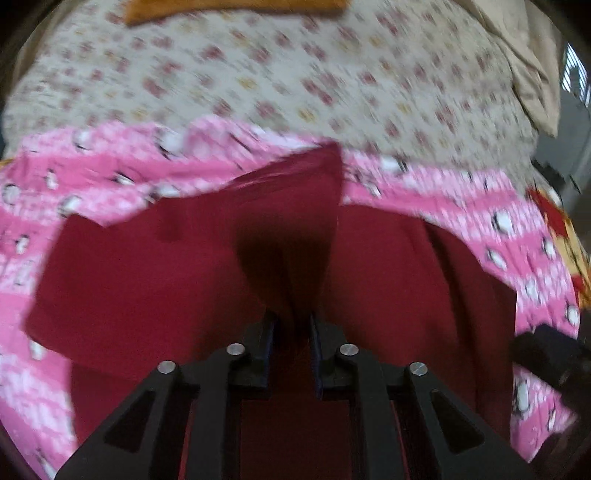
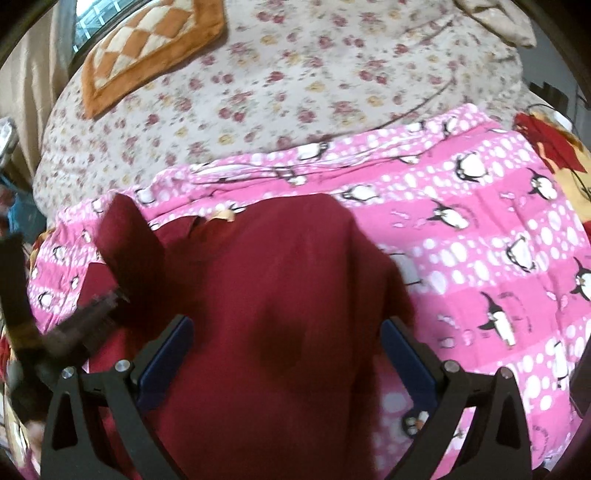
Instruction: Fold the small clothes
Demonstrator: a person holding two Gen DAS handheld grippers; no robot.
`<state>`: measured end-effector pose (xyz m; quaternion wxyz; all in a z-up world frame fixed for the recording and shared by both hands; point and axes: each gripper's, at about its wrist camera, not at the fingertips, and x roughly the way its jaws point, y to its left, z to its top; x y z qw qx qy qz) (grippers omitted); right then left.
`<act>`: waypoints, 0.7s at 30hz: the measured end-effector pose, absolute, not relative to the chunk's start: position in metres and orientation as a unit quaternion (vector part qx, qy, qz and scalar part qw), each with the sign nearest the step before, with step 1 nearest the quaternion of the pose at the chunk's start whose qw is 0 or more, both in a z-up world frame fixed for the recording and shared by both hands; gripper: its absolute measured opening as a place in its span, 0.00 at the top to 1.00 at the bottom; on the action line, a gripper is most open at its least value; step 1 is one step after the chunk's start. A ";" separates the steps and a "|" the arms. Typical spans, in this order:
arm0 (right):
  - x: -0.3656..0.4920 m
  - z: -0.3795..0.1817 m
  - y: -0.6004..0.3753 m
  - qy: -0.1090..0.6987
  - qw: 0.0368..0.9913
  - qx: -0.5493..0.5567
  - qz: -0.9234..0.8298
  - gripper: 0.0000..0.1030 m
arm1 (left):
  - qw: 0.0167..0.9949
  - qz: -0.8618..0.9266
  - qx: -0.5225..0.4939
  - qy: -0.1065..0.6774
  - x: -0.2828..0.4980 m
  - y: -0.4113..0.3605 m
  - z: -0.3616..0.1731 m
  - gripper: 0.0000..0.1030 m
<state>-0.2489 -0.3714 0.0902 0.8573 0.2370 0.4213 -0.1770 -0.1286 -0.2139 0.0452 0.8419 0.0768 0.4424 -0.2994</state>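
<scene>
Maroon garment (image 1: 155, 280) pinched by L gripper (image 1: 291, 328), sleeve raised over body.

Cloth is gathered between nearly closed L jaws, rising straight ahead; garment is spread on pink penguin sheet (image 2: 480, 236). R gripper (image 2: 288, 354) is held wide open over the cloth, nothing gripped. Free sheet is seen to the right; floral bedspread (image 2: 295, 92) beyond.

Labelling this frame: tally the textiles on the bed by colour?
Dark red garment: 1
Pink penguin cloth: 1
Floral bedsheet: 1
Orange checked cushion: 1
Beige cloth: 1
Red-and-yellow cloth: 1
Total: 6
</scene>
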 end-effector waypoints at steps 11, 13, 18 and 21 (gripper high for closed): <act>-0.229 0.087 -0.367 0.421 0.867 0.224 -0.146 0.00 | 0.856 -0.308 0.060 0.412 -0.120 -0.137 0.095 0.81; -0.215 0.081 -0.357 0.435 0.867 0.209 -0.128 0.00 | 0.875 -0.266 0.066 0.398 -0.111 -0.115 0.097 0.81; -0.175 0.054 -0.341 0.479 0.854 0.162 -0.120 0.13 | 0.901 -0.160 0.040 0.401 -0.076 -0.060 0.082 0.81; -0.159 0.035 -0.338 0.504 0.843 0.152 -0.108 0.61 | 0.904 -0.129 0.014 0.407 -0.063 -0.040 0.075 0.81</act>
